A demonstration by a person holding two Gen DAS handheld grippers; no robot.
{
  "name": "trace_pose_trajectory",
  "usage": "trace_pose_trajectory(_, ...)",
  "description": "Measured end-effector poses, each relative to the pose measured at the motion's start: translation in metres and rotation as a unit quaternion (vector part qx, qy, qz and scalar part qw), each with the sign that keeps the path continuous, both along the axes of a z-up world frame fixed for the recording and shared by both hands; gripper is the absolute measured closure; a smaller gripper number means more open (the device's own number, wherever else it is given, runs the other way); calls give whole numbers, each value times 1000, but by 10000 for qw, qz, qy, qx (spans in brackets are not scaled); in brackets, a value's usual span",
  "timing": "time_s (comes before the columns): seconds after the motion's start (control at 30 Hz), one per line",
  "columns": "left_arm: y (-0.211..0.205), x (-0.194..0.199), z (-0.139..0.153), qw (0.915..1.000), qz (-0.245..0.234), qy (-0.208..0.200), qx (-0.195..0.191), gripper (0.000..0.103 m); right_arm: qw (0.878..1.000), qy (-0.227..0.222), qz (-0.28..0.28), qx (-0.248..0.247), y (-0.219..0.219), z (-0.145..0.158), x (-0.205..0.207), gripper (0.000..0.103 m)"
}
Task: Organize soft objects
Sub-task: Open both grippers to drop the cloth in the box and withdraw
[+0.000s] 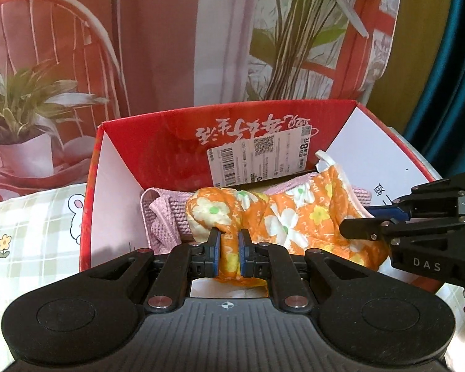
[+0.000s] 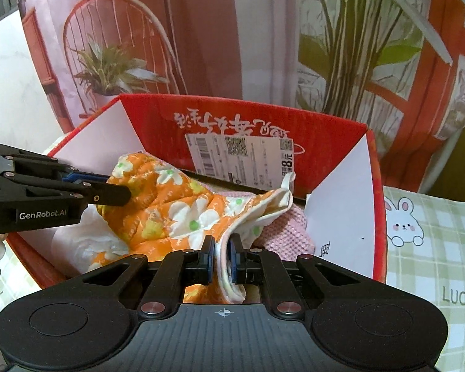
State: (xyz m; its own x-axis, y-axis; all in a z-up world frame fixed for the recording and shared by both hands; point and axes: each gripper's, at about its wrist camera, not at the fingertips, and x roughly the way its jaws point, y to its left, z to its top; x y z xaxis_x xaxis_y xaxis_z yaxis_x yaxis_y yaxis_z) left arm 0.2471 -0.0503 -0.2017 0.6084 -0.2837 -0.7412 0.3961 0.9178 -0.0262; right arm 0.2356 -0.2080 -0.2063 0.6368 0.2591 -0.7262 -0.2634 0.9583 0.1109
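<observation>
Orange flowered cloth [image 1: 294, 217] hangs over the red box [image 1: 170, 130], pinched shut at one end by the left hand-held gripper [image 1: 229, 248], its white-trimmed edge clamped by the right hand-held gripper [image 2: 221, 257]. Pink knit cloth [image 1: 164, 217] beneath, mostly hidden.
</observation>
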Motion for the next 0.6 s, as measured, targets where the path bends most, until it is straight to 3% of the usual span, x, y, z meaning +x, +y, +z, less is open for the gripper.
trace_pose_trajectory(0.13, 1, -3, 4, 10000, -5, -57, 46, 82, 10000, 55, 33, -65, 1, 0, 0, 91)
trace_pose_trajectory(0.2, 2, -5, 8, 9999, 20, -118, 38, 60, 9999, 54, 39, -84, 1, 2, -2, 88)
trace_pose_trajectory(0.37, 6, -17, 24, 9988, 155, -458, -11, 25, 9997, -106, 17, -214, 1, 10, -10, 76)
trace_pose_trajectory(0.53, 11, -33, 39, 9971, 293, -696, -59, 10, 9985, -370, -74, -391, 1, 24, -23, 39)
trace_pose_trajectory(0.6, 13, -40, 43, 9965, 360, -748, -49, 6, 9981, -448, -116, -411, 0, 29, -28, 30)
